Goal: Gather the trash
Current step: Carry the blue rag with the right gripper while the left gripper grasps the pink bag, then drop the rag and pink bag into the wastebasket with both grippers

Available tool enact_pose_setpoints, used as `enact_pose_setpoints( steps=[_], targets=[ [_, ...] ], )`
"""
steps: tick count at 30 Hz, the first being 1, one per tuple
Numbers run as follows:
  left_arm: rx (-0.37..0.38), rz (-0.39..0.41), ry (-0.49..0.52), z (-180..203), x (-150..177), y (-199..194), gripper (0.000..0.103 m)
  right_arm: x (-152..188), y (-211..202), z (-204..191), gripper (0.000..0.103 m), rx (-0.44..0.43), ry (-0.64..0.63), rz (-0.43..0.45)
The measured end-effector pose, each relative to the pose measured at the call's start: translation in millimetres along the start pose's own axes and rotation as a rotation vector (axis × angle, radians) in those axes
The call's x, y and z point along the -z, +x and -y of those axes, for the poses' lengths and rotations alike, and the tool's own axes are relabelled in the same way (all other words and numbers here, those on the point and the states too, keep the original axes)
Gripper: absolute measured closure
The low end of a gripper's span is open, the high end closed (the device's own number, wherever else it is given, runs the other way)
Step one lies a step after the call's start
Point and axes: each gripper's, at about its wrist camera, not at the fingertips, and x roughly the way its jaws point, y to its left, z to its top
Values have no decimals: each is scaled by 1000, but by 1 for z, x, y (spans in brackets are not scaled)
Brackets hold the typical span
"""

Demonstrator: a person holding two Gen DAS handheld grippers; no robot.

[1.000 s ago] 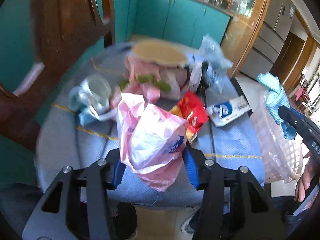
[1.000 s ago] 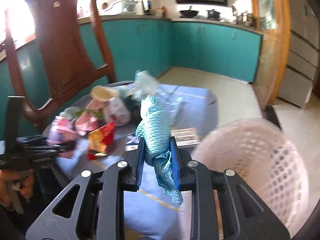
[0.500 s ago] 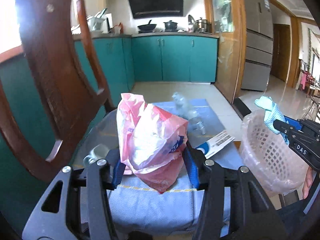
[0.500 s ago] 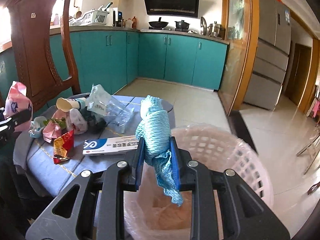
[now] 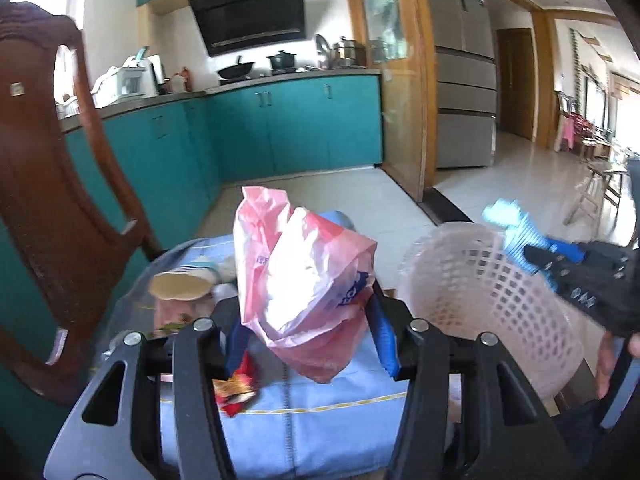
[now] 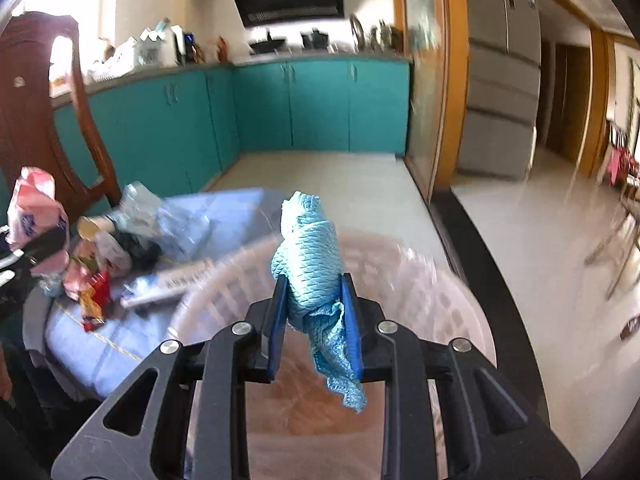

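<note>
Kitchen with teal cabinets, pale tiled floor, small table under blue quilted cloth; landmark throughout: white perforated plastic basket lined with clear film.

Left wrist view:
- Left gripper: clamped on crumpled pink-and-white thin plastic bag, held over the cloth, just beside the basket rim, not yet above its mouth.
- Bag, judged: very light, soft, slippery film; pinched low on the bunched body, upper part free and likely to flop; may cling to a pad on release.
- Red snack wrapper, tan-topped paper cup lying on its side, pink scraps with green bits: on the cloth, on the far side of the bag from the basket.
- Dark carved wooden chair back: well apart from the basket, beyond the litter.

Right wrist view:
- Right gripper: closed on rolled blue textured cloth wipe, directly above the basket's mouth.
- Wipe, judged: light, limp, grippy weave; gripped mid-roll, loose tail hanging between the jaws toward the basket; should drop cleanly.
- Clear crushed plastic bottle, long white carton with blue print: on the table, beside the basket.
- Obstruction: none between wipe and basket; the right gripper itself occupies the space over the mouth that the bag needs.
</note>
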Motion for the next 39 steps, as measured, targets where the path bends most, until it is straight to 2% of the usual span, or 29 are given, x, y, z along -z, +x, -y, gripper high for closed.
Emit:
enact_pose_setpoints(
  steps=[7,8,9,10,11,12,15,19,22,23,26,29,32,34,36,39],
  targets=[
    [65,-22,60,39,-1,16,50,13,20,10,75,28,12,-99],
    [75,-26,66,44,-1,18,50,15,24,12,69,24,19,-122],
    [85,-30,71,49,-1,21,50,17,28,16,56,22,28,-143],
    [97,-36,75,53,-1,23,50,17,31,19,49,27,37,-155],
    [111,-44,79,57,-1,25,50,17,33,21,34,35,50,-162],
    [122,-51,81,61,0,28,50,17,32,25,27,30,74,-158],
    [152,-74,83,71,1,38,50,14,22,43,26,13,168,-110],
    [230,-109,75,84,0,50,50,10,5,69,26,134,295,-24],
    [353,-167,96,99,-2,67,40,10,-6,84,26,142,400,28],
    [358,-177,108,102,-2,71,38,10,-8,88,26,129,426,38],
    [292,-160,110,95,-2,75,17,11,-10,90,26,98,468,53],
    [193,-142,61,65,-2,75,16,5,-12,78,26,78,460,76],
    [5,-94,-13,6,2,67,16,-7,-6,50,26,-4,395,91],
    [-104,-87,-88,-37,8,61,16,-17,4,22,26,-98,326,82],
    [-191,-91,-158,-76,14,55,16,-23,17,-19,26,-273,275,40],
    [-273,-105,-227,-122,24,42,16,-28,38,-83,26,-447,183,-51]
  ],
)
